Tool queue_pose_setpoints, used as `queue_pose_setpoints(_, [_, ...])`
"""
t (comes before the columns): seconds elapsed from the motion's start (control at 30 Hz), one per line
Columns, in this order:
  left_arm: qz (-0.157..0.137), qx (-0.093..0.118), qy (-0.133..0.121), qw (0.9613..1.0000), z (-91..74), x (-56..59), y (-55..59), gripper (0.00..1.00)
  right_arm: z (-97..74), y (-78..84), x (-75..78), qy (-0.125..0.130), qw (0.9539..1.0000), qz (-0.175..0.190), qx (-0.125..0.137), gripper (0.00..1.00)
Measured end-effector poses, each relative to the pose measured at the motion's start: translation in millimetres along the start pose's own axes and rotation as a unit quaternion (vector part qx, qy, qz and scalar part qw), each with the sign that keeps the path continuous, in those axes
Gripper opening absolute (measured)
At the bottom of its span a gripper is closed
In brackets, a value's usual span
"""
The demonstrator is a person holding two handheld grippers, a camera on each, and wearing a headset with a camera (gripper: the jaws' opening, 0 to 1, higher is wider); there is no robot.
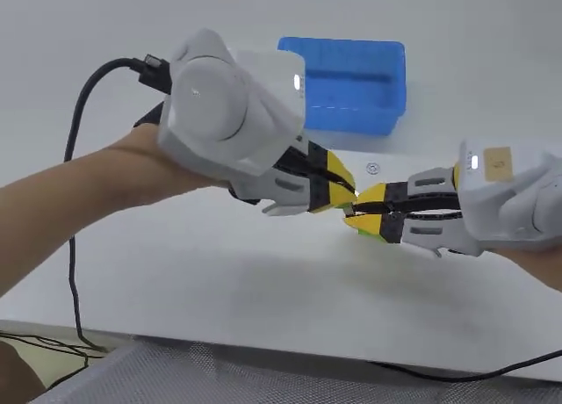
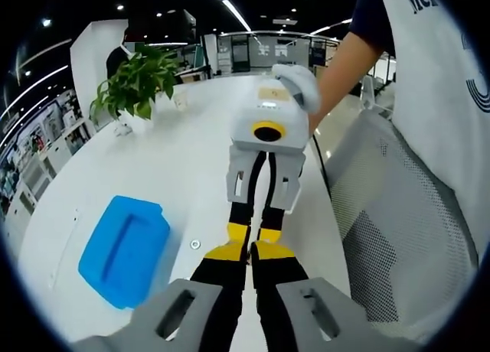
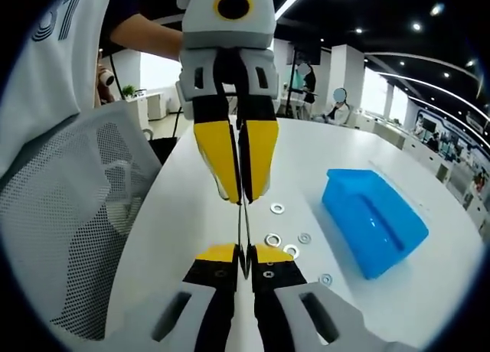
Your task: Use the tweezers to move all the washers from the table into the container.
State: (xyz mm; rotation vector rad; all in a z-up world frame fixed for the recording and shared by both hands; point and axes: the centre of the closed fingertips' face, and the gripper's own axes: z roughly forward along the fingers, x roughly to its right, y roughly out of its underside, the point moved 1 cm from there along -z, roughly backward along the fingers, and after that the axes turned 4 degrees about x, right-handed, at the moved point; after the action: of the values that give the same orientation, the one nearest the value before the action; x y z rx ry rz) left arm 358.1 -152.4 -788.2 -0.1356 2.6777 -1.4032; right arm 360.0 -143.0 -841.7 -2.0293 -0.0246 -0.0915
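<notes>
The head view looks forward and down from behind the left gripper (image 1: 342, 191) and the right gripper (image 1: 362, 209), both near, with the container (image 1: 342, 114) beyond their tips. The left gripper view looks along its own jaws straight at the right gripper (image 2: 253, 233), very near, with the container (image 2: 99, 268) left of its jaws. The right gripper view faces the opposite way, at the left gripper (image 3: 243, 195), with the tweezers (image 3: 244, 229) between them. All three views share the container (image 3: 360, 237).
</notes>
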Motion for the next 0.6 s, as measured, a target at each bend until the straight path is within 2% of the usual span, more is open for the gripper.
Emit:
queue_pose_setpoints(0.13, [0.019,0.011,0.007,0.9997,4.9,3.7,-3.8,0.06,-2.2,0.9,-0.8,-0.003,0.9999,-0.008,-0.005,0.07])
queue_pose_setpoints(0.23, [0.019,0.016,0.007,0.9997,8.2,4.3,-6.1,0.07,-3.9,2.1,-0.8,-0.004,0.9999,-0.008,-0.005,0.07])
queue_pose_setpoints(0.37, [0.015,0.006,0.010,0.9998,8.0,2.8,-5.0,0.07,-4.1,2.1,-0.7,-0.005,0.9999,-0.011,-0.008,0.07])
queue_pose_setpoints(0.43, [0.017,-0.004,0.008,0.9998,5.4,-2.2,-1.8,0.08,-4.1,2.0,0.0,-0.005,0.9999,-0.010,-0.008,0.07])
queue_pose_setpoints(0.6, [0.008,0.002,0.020,0.9998,1.7,-3.0,-2.5,0.08,-4.5,1.3,-0.1,-0.004,0.9999,-0.009,-0.007,0.07])
